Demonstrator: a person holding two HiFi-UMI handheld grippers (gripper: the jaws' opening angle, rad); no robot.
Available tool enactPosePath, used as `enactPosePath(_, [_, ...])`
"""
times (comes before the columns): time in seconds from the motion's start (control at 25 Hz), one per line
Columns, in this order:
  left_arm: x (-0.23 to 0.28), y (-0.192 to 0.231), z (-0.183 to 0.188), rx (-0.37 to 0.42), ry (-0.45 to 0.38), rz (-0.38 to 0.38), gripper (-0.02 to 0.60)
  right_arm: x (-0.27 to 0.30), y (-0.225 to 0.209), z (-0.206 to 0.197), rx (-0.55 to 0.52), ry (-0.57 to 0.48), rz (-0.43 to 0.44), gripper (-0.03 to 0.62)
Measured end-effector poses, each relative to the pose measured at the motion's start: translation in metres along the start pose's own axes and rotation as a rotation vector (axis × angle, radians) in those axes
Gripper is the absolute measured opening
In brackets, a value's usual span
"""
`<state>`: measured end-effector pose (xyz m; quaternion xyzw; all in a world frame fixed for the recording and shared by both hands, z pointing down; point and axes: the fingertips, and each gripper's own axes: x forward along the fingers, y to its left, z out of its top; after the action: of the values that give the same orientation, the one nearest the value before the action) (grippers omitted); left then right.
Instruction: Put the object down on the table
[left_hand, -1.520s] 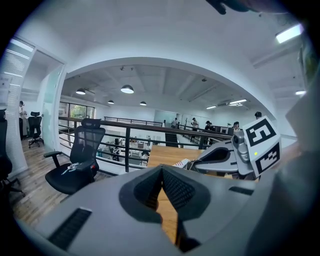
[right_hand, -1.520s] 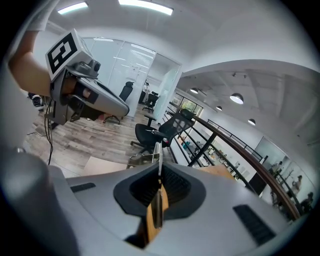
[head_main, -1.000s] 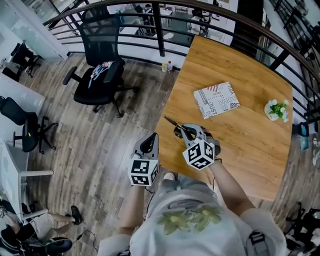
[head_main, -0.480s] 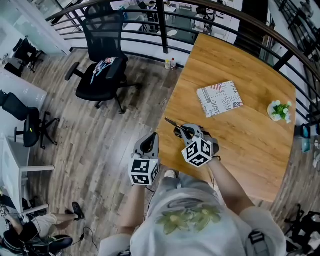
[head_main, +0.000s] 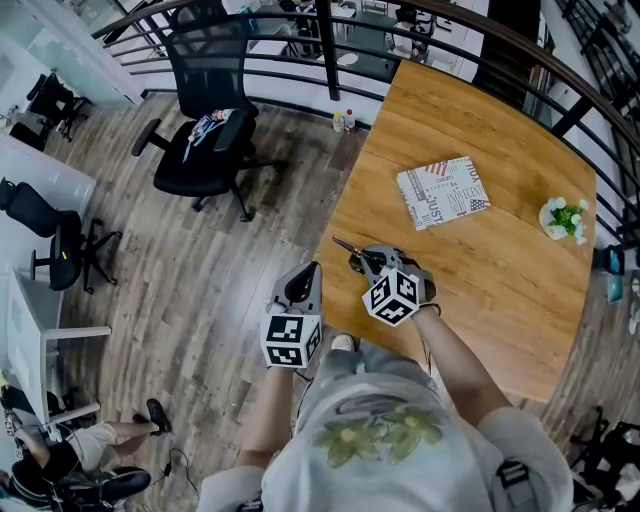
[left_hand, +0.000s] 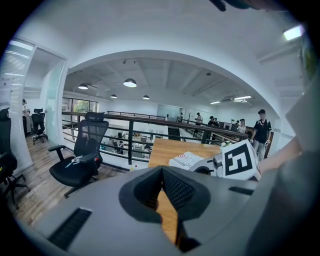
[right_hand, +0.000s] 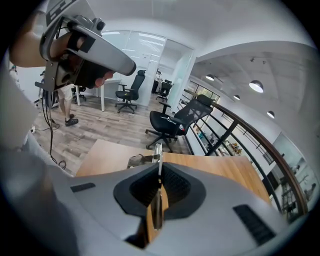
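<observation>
The right gripper (head_main: 362, 258) sits just left of the middle of the head view, over the near left edge of the wooden desk (head_main: 500, 280). Its jaws are pressed together on a thin metal tool (head_main: 345, 246). The tool's slim tip sticks out past the jaws toward the upper left, ending close to the desk's left edge. In the right gripper view, the tool (right_hand: 157, 152) stands on edge in the narrow slot between the dark pads of the right gripper (right_hand: 159, 172). A darker part of it juts out to the left, above the desk top. Whether the tool touches the wood cannot be told from any view.

The left gripper (head_main: 305, 275) is lower and further left in the head view, over the plank floor (head_main: 200, 290) just beside the desk's edge. In its own view, the left gripper (left_hand: 161, 170) has its fingertips meeting with nothing caught between them.

Further up the desk lies a printed book (head_main: 443, 192), flat and well apart from both grippers. A small potted plant (head_main: 562, 217) stands near the right edge. A black office chair (head_main: 205, 150) stands on the floor at upper left.
</observation>
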<state>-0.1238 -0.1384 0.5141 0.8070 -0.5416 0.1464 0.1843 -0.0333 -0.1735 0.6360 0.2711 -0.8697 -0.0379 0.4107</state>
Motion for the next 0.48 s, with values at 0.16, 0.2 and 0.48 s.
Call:
enactPosePath(0.16, [0.002,-0.001,-0.003,-0.002,0.011,-0.001,0.012,0.01,0.003,-0.007,-0.007,0.021,0.018,0.012])
enactPosePath(0.2, [0.002,-0.001,-0.004,-0.002,0.013,-0.001,0.012,0.013,0.004,-0.009,-0.005,0.028,0.025,0.011])
enactPosePath(0.48, [0.002,0.004,-0.009,-0.012,0.028,0.008,0.014,0.027,0.012,-0.025,0.009,0.072,0.059,0.012])
